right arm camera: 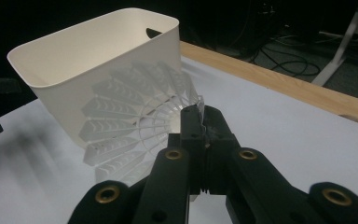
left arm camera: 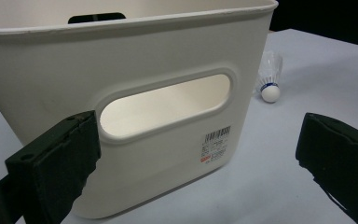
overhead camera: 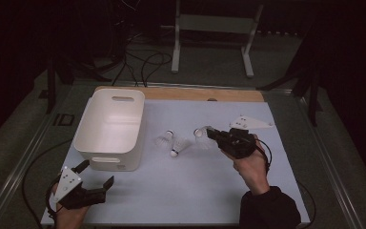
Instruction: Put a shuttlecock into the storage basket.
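Shuttlecock (right arm camera: 135,121) is pinched by the skirt edge in the right gripper (overhead camera: 213,134), jaws clamped together on it, lifted just above the table (overhead camera: 209,191) right of centre, likely so it can be carried over to the white bin (overhead camera: 112,125). Left gripper (overhead camera: 96,175) sits at the near-left corner facing the bin's handle slot, jaws wide apart, holding nothing; prob. waiting or ready to steady it. Count: 3 shuttlecocks, i.e. 1 held plus two loose ones (overhead camera: 171,143) between bin and hand; 1 bin, contents hard to tell; 2 grippers.
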